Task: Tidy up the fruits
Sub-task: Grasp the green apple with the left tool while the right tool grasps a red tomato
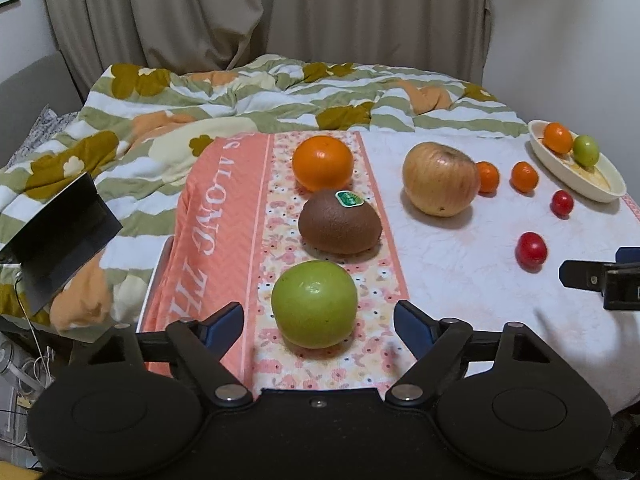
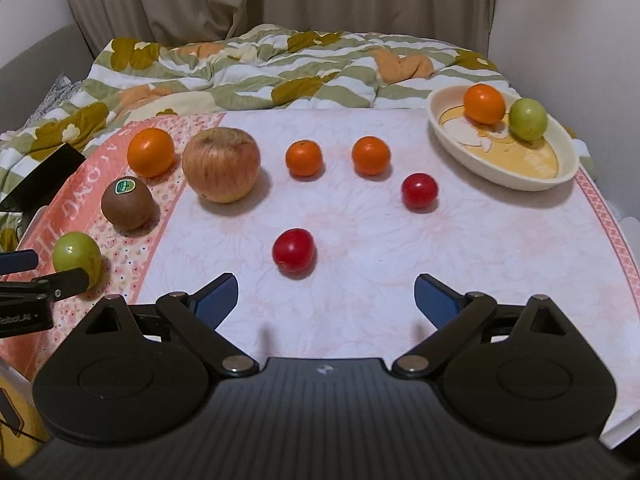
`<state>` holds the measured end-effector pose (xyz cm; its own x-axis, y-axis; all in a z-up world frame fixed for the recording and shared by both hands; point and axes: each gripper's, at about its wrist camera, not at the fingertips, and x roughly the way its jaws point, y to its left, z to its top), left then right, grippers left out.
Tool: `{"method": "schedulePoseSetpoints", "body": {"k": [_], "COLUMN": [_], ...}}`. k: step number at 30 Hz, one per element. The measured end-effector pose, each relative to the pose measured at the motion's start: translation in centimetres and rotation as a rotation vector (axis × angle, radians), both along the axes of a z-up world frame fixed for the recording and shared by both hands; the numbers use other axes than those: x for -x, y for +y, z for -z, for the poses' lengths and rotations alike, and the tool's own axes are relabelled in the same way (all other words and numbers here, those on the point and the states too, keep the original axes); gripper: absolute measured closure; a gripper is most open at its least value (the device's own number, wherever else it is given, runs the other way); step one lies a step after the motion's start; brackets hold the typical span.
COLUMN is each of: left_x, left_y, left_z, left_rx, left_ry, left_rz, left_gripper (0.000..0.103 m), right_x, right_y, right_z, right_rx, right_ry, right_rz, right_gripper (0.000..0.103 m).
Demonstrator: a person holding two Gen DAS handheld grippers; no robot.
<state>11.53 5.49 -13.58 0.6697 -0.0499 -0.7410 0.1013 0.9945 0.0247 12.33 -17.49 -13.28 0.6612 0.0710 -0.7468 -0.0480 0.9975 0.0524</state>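
Bracketing the green apple (image 1: 314,304), the left gripper (image 1: 319,322) stands unclenched, untouching; closure is needed next. Right gripper (image 2: 326,298) is released, empty.

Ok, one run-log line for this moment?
left gripper: open, at green apple | right gripper: open, near red tomato | dish: two fruits

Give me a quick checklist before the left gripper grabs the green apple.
1. Green apple lies between the left gripper's fingers: ok.
2. Pads touching it: not ok, gaps show on both sides.
3. Kiwi clear of the fingers: ok, it sits behind the apple.
4. Right gripper out of the way: ok, open, nothing between its fingers, red tomato ahead of it.
5. Room in the dish: ok, it holds only two fruits.
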Motion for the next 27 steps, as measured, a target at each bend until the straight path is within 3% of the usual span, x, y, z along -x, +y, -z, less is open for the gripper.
{"method": "schedulePoseSetpoints", "body": {"k": [3,6,10,14,17,27], "left_x": [-0.6,-1.2,-1.4,-1.6,-1.5,-1.0], "left_y": [0.3,0.6,0.8,0.6,0.4,0.6], "left_z": [0.6,1.1,1.3,1.3,1.3,1.3], "left_rx": [0.005,0.018,0.032,0.052,0.041,0.057], "left_ry": [0.012,0.029,0.030,0.025,0.020,0.037], "left_rz": [-0.027,-0.052,-0.070,-0.059,-0.066,-0.090], "left_gripper": [0.022,0.034,0.035,0.048,0.048,0.048], "right_x": [-0.6,-1.0,-1.8,-2.5,-3.0,-4.7], "right_y": [0.5,1.0,1.4,1.5,1.5,2.1], "right_z": [0.6,1.2,1.8,2.0,2.2,2.9], "right_rx": [0.002,0.008,0.016,0.012,0.012,0.031], "right_ry": [0.011,0.021,0.034,0.038,0.046,0.055], "right_rz": [-0.021,-0.045,-0.070,-0.080,-0.093,-0.134], "right_gripper": [0.000,0.000,0.005,0.009,0.021,0.038]}}
